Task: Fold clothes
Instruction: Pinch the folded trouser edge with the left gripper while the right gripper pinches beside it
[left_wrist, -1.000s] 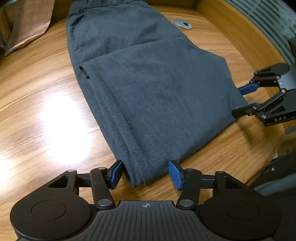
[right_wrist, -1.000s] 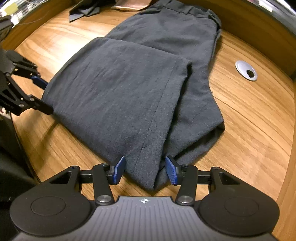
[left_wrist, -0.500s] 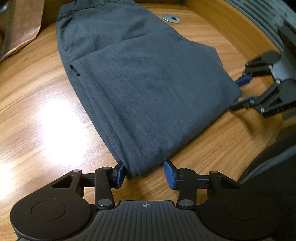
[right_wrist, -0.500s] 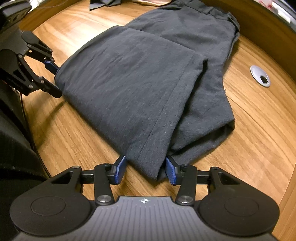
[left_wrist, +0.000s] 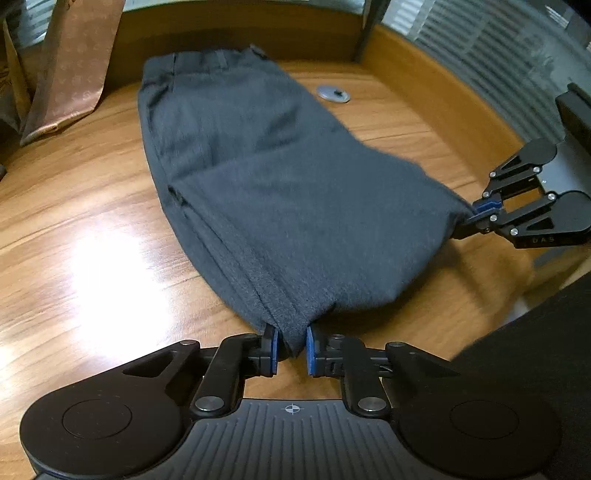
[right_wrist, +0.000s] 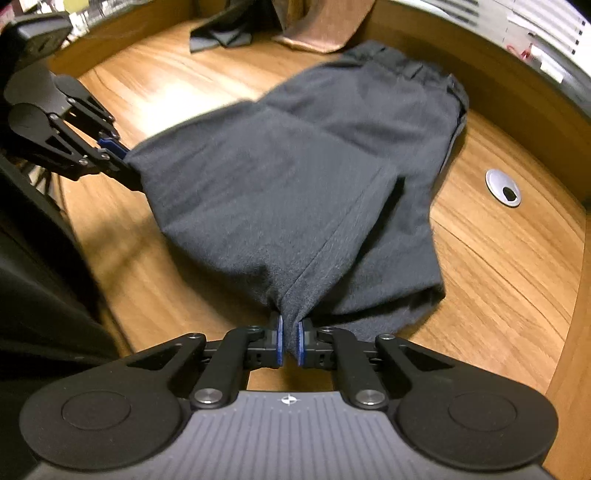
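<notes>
Over the last second both pairs of jaws had been closing, from roughly half open around the near fold of the dark grey folded trousers (left_wrist: 280, 192) to nearly shut with the cloth pinched between the blue pads. The left gripper (left_wrist: 291, 349) had hold of the near left corner of the folded edge, and the right gripper (right_wrist: 290, 343) held the near right corner, seen in the left wrist view at the garment's far right side (left_wrist: 480, 210). A second earlier that edge lay flat on the wooden tabletop (left_wrist: 92, 221); now it was drawn up off the wood at both corners and sagged a little between them, while the waistband end lay farther back on the tabletop, near the round silver cable grommet (left_wrist: 333, 94). This suggested that the grasp was done and the lift for the next fold had begun; the likely next step was to carry the held edge over toward the waistband.

Both grippers pointed steeply down and forward at the cloth, set well apart at opposite corners, and both views were slightly blurred. A brown patterned cloth (left_wrist: 77, 62) hung at the far left edge, apart from the trousers.
</notes>
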